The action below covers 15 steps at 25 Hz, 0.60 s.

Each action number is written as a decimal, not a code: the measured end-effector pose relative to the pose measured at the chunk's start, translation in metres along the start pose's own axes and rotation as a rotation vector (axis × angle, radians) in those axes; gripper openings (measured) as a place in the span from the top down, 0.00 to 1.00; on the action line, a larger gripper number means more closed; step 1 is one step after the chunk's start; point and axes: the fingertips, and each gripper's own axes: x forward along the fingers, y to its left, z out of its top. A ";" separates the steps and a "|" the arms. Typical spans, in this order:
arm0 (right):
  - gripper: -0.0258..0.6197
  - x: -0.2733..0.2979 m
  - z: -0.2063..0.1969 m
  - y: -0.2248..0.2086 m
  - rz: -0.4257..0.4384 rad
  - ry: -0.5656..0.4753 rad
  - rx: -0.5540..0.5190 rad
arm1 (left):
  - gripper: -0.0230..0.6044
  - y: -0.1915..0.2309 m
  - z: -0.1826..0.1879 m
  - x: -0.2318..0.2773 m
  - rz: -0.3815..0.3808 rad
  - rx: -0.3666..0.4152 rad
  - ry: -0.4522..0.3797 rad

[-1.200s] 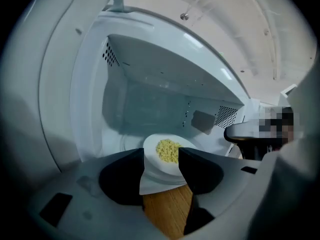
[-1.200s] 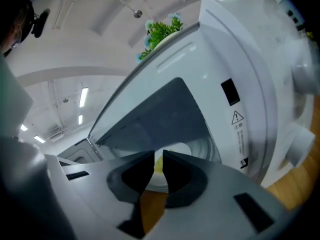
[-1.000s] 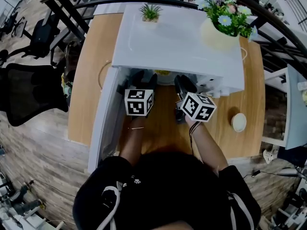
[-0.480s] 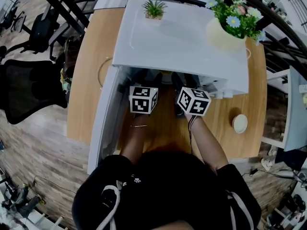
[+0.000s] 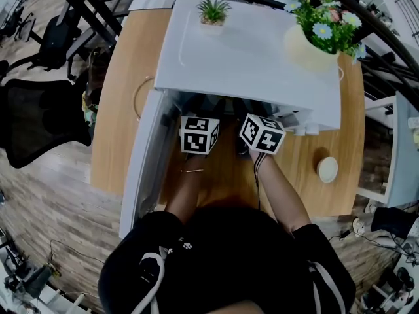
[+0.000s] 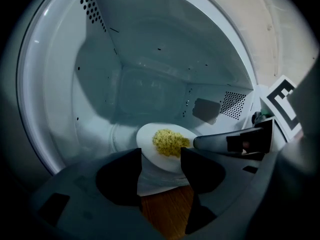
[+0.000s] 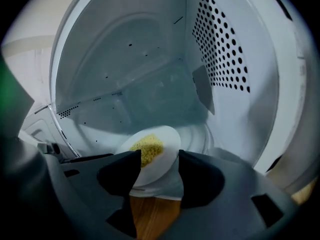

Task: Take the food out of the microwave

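Black office chair (image 5: 39, 126) stands at the far left, off the wooden surface (image 5: 114, 110). On that surface sits a white microwave (image 5: 249, 51), its door (image 5: 141, 169) swung wide to the left. A small green plant (image 5: 214, 10) stands on its top towards the left.

Both claws reach into the open front from the person's arms, their marker cubes side by side at the opening. The left claw (image 6: 160, 153) has just been opening its jaws and now holds them spread wide, pressing on nothing. Just ahead of its tips a white plate (image 6: 146, 143) lies on the microwave's floor with a heap of yellow food (image 6: 170, 141) on it. The right claw (image 7: 159, 155) comes at the same plate from the other side, its jaws also spread; the plate's near rim shows in the gap between them, with no pad pinching it.

Further right, a pot of flowers (image 5: 314, 41) stands on the microwave's top, and a small round white thing (image 5: 326, 169) lies on the surface beside the microwave.
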 end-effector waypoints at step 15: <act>0.62 -0.014 -0.006 0.004 0.028 0.019 0.060 | 0.61 -0.006 0.000 -0.016 -0.025 -0.016 0.001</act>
